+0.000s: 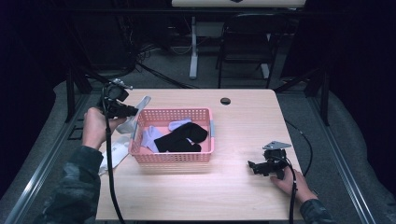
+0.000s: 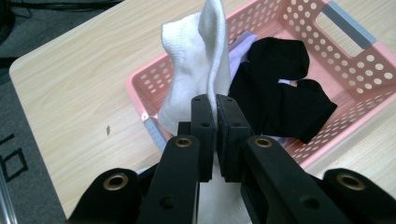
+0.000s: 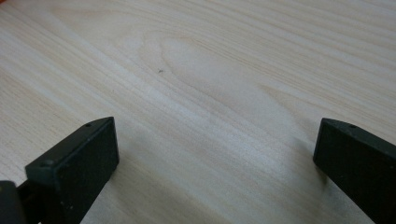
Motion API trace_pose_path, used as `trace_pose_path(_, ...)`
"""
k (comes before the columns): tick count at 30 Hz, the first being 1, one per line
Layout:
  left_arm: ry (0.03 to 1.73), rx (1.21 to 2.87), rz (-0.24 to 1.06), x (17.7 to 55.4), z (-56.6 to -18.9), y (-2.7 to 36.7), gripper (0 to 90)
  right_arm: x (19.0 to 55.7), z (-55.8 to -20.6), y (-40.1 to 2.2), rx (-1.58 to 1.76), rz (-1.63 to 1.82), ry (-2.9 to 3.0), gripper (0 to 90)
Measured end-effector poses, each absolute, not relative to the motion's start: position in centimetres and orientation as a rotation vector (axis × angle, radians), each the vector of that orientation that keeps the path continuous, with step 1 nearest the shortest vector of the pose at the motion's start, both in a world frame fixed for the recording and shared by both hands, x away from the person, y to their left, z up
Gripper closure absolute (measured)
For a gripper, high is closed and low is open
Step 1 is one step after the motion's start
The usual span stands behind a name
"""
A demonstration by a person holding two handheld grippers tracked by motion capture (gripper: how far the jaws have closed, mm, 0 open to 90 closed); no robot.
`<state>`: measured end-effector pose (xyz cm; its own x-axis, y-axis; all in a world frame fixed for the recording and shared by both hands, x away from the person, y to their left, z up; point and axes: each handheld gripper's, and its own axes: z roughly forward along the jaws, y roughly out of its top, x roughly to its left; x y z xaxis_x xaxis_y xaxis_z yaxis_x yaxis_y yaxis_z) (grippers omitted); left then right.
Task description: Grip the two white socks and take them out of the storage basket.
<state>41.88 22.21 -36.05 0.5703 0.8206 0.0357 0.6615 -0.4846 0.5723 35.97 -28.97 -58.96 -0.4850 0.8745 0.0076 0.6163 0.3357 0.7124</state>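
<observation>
The left gripper [image 1: 125,110] has its fingers [image 2: 204,122] clamped tight on a white sock [image 2: 196,70], which hangs over the left rim of the pink basket [image 1: 172,157] — held up off the table [image 1: 243,135], right at the basket's near-left corner in the left gripper view. Inside the basket there's a black sock [image 1: 182,138] lying across the middle and something pale lilac [image 1: 150,135] under it, so the left part of the basket has a bit of room. More white socks [image 1: 116,154] sit on the table just left of the basket, close to the table's left edge. The right gripper [image 1: 256,167] rests on the table well right of the basket, near the right edge, fingers [image 3: 77,163] spread wide with nothing but bare wood between them — plenty of open table there and along the near edge.
</observation>
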Motion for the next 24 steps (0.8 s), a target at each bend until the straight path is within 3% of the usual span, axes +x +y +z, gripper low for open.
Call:
trace_pose_path(10,1.268,2.258,0.44,40.9,-36.5,25.6,86.6,36.0,-59.0,-29.0,1.316,0.938,2.229,0.0)
trace_pose_path(24,1.44,2.207,0.411,39.4,-40.1,30.5,86.6,36.0,-59.0,-29.0,1.316,0.937,2.229,0.0)
